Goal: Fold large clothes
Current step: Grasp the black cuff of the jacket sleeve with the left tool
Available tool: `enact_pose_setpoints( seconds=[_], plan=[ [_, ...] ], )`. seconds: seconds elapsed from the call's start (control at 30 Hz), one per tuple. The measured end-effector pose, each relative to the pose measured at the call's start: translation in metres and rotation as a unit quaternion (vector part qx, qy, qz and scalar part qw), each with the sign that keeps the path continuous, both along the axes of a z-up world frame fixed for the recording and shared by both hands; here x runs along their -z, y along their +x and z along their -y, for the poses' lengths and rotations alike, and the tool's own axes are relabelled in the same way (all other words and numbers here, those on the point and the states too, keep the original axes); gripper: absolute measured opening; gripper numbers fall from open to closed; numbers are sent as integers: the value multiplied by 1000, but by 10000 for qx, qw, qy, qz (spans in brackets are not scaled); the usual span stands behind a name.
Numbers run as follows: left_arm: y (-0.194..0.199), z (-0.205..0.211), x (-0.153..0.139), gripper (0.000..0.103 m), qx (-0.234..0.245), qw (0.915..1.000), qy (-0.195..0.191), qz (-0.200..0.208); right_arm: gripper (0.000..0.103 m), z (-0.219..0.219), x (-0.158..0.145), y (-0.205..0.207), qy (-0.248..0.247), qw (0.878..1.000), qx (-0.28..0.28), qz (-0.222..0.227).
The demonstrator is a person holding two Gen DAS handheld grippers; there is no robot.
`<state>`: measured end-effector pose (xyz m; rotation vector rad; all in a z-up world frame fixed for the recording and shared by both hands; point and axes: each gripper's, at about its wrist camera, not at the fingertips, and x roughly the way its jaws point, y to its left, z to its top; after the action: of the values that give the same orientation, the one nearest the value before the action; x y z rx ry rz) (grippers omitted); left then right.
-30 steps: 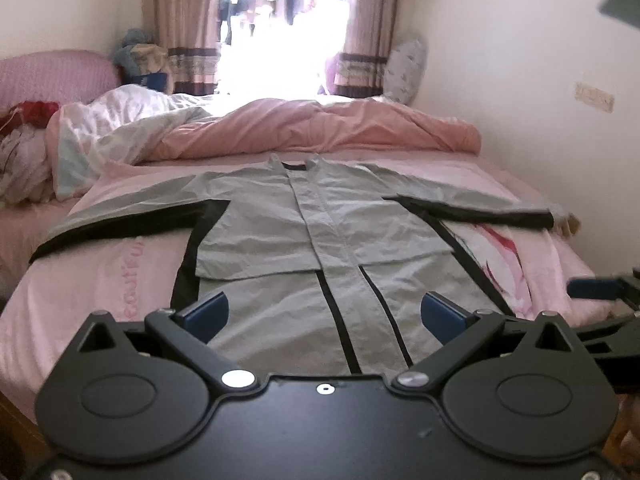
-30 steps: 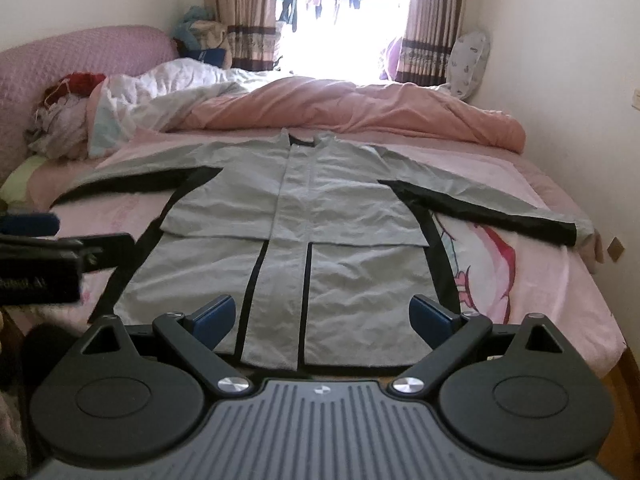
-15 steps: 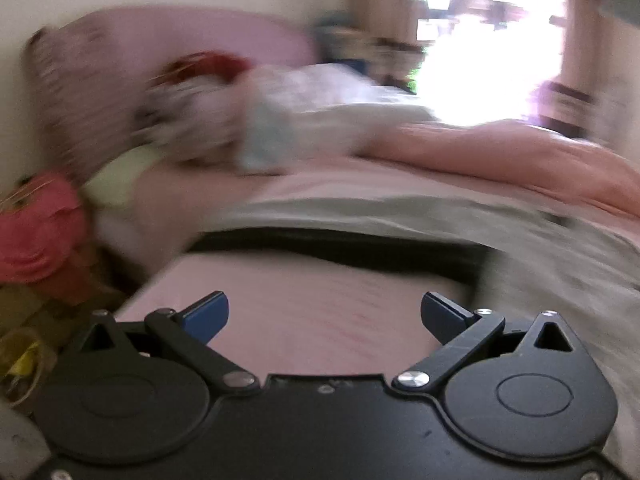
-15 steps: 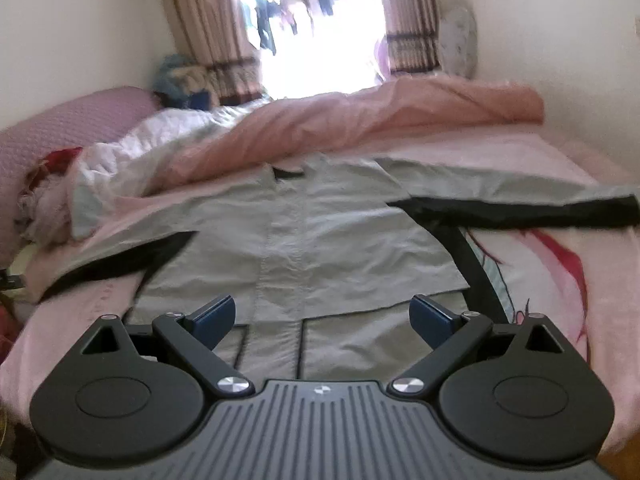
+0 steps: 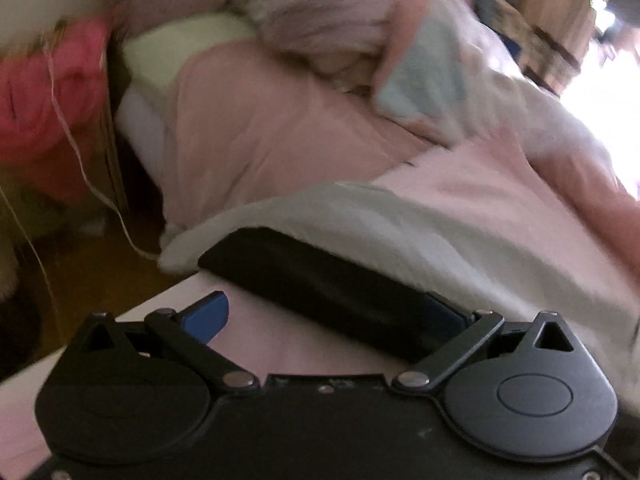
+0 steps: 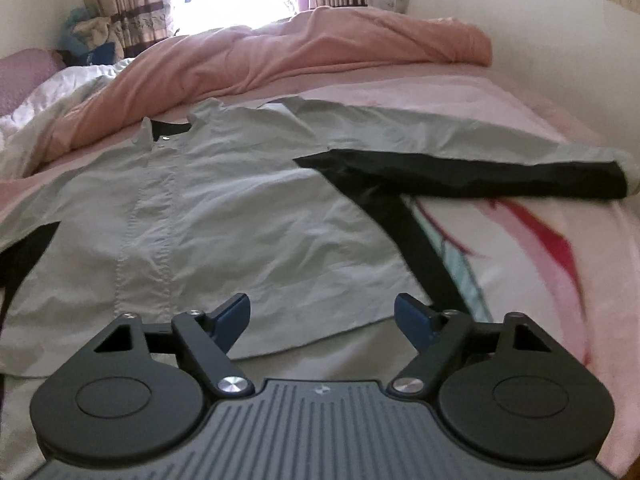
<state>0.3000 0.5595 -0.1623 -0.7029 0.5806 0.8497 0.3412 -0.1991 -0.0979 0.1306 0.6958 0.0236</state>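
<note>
The grey-and-black jacket (image 6: 224, 216) lies flat on the pink bed (image 6: 560, 264). The right gripper (image 6: 322, 314) hovers low-centre, jaws spread but just narrowing, nothing between. The left gripper (image 5: 336, 318), jaws spread, straddles the black sleeve cuff (image 5: 320, 280).

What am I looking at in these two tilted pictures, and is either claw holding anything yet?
Each picture comes from a camera on a hand-held two-finger gripper, looking along its blue-tipped fingers. The left gripper hangs open at the jacket's sleeve end, near the bed's edge. The right gripper, whose jaws have just been closing slightly, is open above the grey and black jacket, which lies spread flat on the pink bed. Neither holds anything; a rumpled quilt lies beyond.
</note>
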Motion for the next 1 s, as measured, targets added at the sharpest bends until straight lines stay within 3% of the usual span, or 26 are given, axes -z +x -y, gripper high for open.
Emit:
enact_pose_setpoints(
  seconds=[0.03,0.1,0.17,0.2,0.27,0.33,0.4,0.47,0.53,0.7,0.83,0.9,1.0],
  plan=[
    [2,1,7,103,-138,9999,-23,24,96,-2,2,0,17,10000,-45,-2],
    [7,-6,6,81,-362,9992,136,-91,96,-7,5,1,-64,9999,-118,-50],
    [19,-2,3,7,-433,9946,622,-714,93,-11,7,2,-188,9996,-159,-107],
    [22,-1,1,3,-318,9939,743,-750,92,-12,7,2,-219,9996,-159,-114],
    [21,1,-5,0,-366,9937,804,-687,91,-10,6,3,-215,9996,-162,-121],
    [11,16,-31,0,-517,9903,1245,-345,91,-7,3,1,-223,9996,-157,-94],
    [11,49,-66,0,-355,9759,2143,-183,91,-3,0,1,-276,9995,-147,-53],
    [20,82,-93,0,-41,9643,2646,-58,91,2,-2,1,-317,9994,-139,0],
    [36,114,-112,0,382,9573,2862,160,91,8,-5,5,-356,9993,-98,61],
    [100,218,-140,0,1412,9442,2901,669,85,21,-2,35,-508,9986,109,46],
    [147,327,-132,0,2429,9241,2837,805,85,18,5,74,-570,9983,153,-6],
    [170,367,-123,0,2861,9184,2598,849,85,15,9,87,-540,9984,172,-51],
    [195,420,-116,0,3355,9023,2537,949,85,11,11,95,-664,9976,167,-26]
  ],
)
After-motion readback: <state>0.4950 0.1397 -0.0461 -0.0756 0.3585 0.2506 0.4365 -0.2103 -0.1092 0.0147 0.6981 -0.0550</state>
